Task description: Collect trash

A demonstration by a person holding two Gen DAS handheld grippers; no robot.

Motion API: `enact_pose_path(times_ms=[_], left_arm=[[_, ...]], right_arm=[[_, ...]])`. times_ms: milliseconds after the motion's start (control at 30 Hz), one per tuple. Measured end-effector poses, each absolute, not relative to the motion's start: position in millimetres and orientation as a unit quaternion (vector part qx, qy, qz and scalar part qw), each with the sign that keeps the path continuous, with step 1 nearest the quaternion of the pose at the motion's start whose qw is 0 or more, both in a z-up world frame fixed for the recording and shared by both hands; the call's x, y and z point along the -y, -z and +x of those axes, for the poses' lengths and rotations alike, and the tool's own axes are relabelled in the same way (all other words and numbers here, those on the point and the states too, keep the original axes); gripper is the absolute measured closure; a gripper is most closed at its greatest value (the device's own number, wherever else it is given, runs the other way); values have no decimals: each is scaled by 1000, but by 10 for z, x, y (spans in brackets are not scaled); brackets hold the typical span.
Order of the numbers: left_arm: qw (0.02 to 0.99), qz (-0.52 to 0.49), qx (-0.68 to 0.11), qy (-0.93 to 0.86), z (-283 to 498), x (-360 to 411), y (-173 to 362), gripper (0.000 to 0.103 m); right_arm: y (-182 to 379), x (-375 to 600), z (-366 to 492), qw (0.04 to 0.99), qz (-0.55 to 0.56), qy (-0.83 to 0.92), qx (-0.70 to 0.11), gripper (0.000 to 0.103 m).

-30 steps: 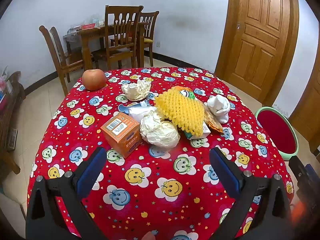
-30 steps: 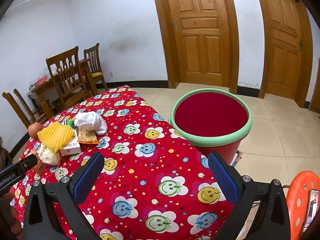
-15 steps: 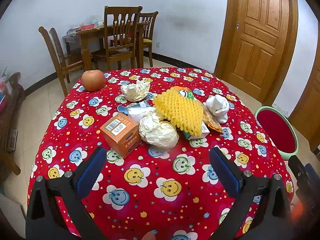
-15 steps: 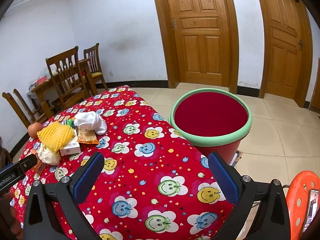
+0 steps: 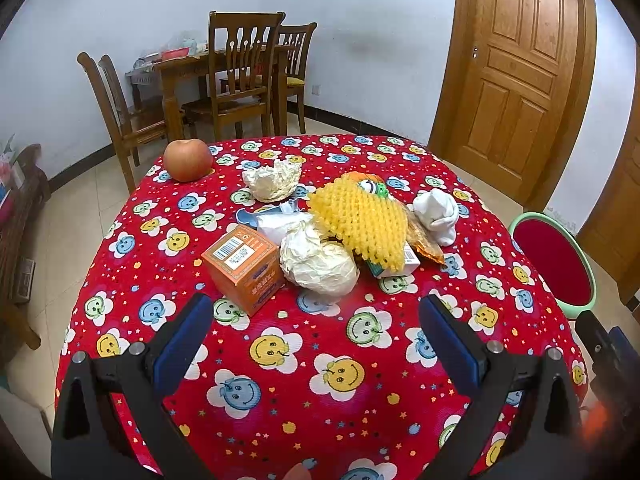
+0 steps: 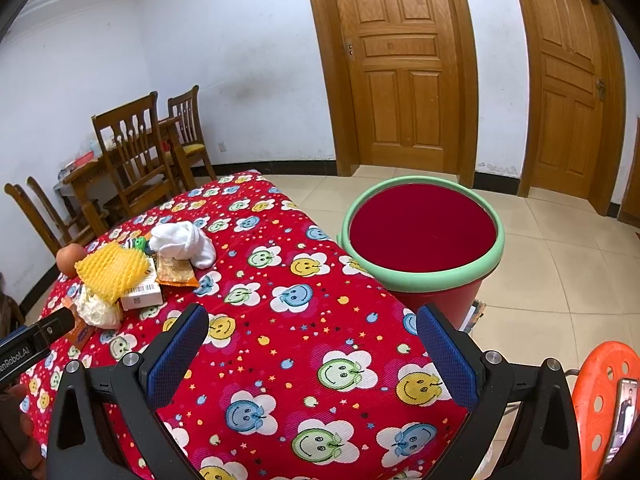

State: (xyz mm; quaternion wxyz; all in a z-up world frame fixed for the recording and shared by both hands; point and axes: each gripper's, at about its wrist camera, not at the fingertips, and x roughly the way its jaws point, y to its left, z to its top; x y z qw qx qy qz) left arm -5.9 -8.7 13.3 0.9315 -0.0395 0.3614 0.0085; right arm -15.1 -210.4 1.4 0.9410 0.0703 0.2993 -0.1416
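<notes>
Trash lies heaped mid-table: an orange carton (image 5: 245, 267), a crumpled paper ball (image 5: 320, 266), a second paper wad (image 5: 273, 179), yellow foam netting (image 5: 358, 220), a white cloth wad (image 5: 438, 212) and a small white box (image 6: 141, 296). An apple (image 5: 187, 159) sits at the far left corner. A red bin with a green rim (image 6: 422, 236) stands on the floor beside the table. My left gripper (image 5: 316, 338) hangs open over the near tablecloth, short of the carton. My right gripper (image 6: 310, 354) is open too, above the table's corner near the bin, holding nothing.
A red smiley-flower cloth (image 5: 340, 372) covers the table. Wooden chairs (image 5: 240, 76) and another table stand behind. Two wooden doors (image 6: 404, 64) lie beyond the bin. An orange stool (image 6: 600, 404) sits at the lower right, tiled floor around it.
</notes>
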Motion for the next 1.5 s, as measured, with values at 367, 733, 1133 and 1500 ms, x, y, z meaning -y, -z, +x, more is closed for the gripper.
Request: enact_pose_path(times_ms=[367,733,1133,1500], left_arm=[[931,-39,-362,-8,-65,79,-126,2],[927,-29,-373,-17,60,48,-24,2],[926,-37,-376,-17,383,-53,-51,3],[917,-24,-397,27,827,136,-78,24]], right_arm=[[20,2089,-130,939,71,142,-304,0],[64,2168,-41,938,84,139,-305,0],[71,2227,182,941,76,113,-309,0],[-3,2272,476,939,74,86,-326,0]])
